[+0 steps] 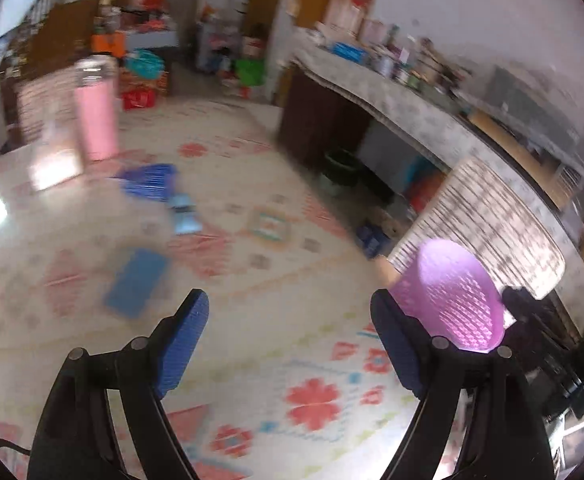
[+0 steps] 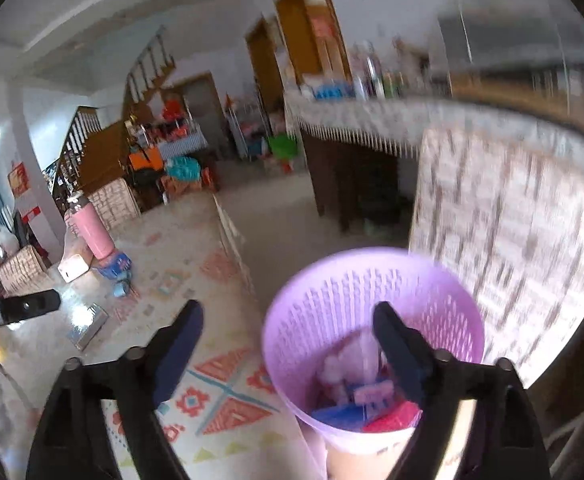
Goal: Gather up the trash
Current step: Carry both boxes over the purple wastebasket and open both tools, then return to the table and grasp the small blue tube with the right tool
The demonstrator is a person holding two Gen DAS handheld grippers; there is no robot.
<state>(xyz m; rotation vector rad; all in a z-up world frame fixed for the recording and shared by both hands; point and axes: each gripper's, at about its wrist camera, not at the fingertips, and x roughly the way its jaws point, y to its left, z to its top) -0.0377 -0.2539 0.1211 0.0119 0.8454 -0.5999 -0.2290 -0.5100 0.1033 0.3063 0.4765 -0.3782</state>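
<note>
My left gripper (image 1: 292, 340) is open with nothing between its blue pads, above a patterned tablecloth (image 1: 312, 400). Ahead of it lie a flat blue packet (image 1: 136, 282), a crumpled blue wrapper (image 1: 152, 180) and a small light blue piece (image 1: 184, 216). A purple mesh basket (image 1: 452, 292) stands to its right. My right gripper (image 2: 288, 344) is open too, its right finger over the mouth of the basket (image 2: 292, 300). Blue, pink and red wrappers (image 2: 368, 404) lie in the basket's bottom. The table's trash also shows far left, with the blue wrapper (image 2: 116, 266) and the flat packet (image 2: 88, 326).
A tall pink bottle (image 1: 96, 120) stands at the table's far side next to a white phone-like slab (image 2: 74, 266). A chair back with a woven cover (image 1: 484, 216) rises just behind the basket. A cluttered sideboard (image 1: 392, 92) runs along the right wall.
</note>
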